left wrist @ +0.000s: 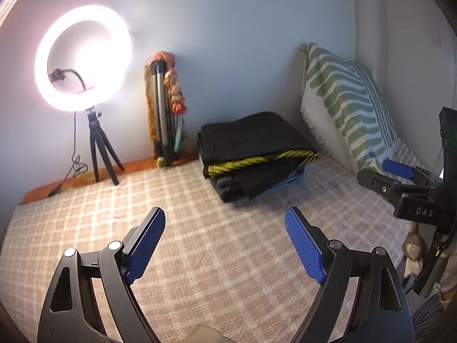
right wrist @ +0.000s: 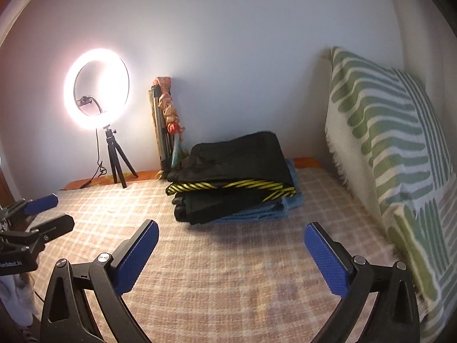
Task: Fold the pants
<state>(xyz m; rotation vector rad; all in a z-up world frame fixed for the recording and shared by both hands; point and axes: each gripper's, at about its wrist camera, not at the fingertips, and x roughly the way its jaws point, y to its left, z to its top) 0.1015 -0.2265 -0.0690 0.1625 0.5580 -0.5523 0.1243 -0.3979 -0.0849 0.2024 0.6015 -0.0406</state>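
Left gripper: fingers spread wide, nothing between them, held above the checked bedspread. Right gripper: likewise spread and empty. Each appears at the edge of the other's view, the right at 3 o'clock in the left wrist view, the left at 9 o'clock in the right wrist view; they sit side by side, well apart.

Pants: a folded black garment tops a stack at 12 o'clock from both grippers, resting on the bedspread near the wall. A yellow-and-black striped band runs along its front edge. Beneath lie further dark layers and a blue garment. In my judgement the stack stands at the far side to leave the near bedspread free as working surface, and the grippers stand clear of it because no garment is in hand.

A lit ring light on a small tripod stands at 10 o'clock, presumably to light the work. A striped pillow leans against the wall at 2 o'clock.

Not determinable: how many garments the stack holds, or whether the top piece is fully folded. Glare washes out the ring light's centre. A bundle propped against the wall is unclear.
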